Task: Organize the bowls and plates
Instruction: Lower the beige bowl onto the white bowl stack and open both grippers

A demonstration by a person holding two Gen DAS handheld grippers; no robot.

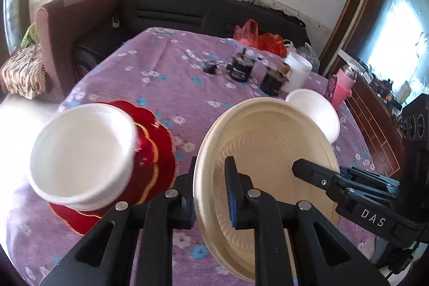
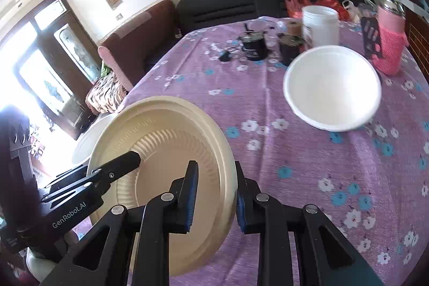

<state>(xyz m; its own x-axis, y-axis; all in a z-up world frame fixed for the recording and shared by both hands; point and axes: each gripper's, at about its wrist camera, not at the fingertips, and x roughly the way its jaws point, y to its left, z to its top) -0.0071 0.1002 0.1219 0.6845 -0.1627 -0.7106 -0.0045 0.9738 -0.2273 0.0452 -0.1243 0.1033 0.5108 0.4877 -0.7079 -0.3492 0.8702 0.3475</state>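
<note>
- Cream-coloured and ribbed on its inner face, the plate [image 1: 268,152] hangs tilted above the table [image 1: 166,71], gripped from two sides at once.
- The left tool [image 1: 211,195] pinches the plate's left rim, one pad on the outer side and the other on the ribbed inner side.
- The right tool [image 2: 214,192] pinches the opposite rim in the same way, its pads pressed on either face of the edge.
- In the left wrist view, a finger of the right tool reaches across the plate's inner face from the right; in the right wrist view, a finger of the left tool does the same from the left.
- A white bowl [image 1: 83,152] sits on a stack of red plates [image 1: 158,152] with gold trim, on the table left of the held plate.
- Another white bowl [image 2: 332,87] rests alone on the purple flowered tablecloth, right of and beyond the held plate.
- Toward the far end of the table stand two dark jars [image 2: 254,44], a white tub [image 2: 320,23] and a pink-sleeved bottle [image 2: 391,39], well apart from the plate.
- A red plastic bag [image 1: 257,36] lies at the table's far edge, with a black sofa [image 1: 187,10] behind it.
</note>
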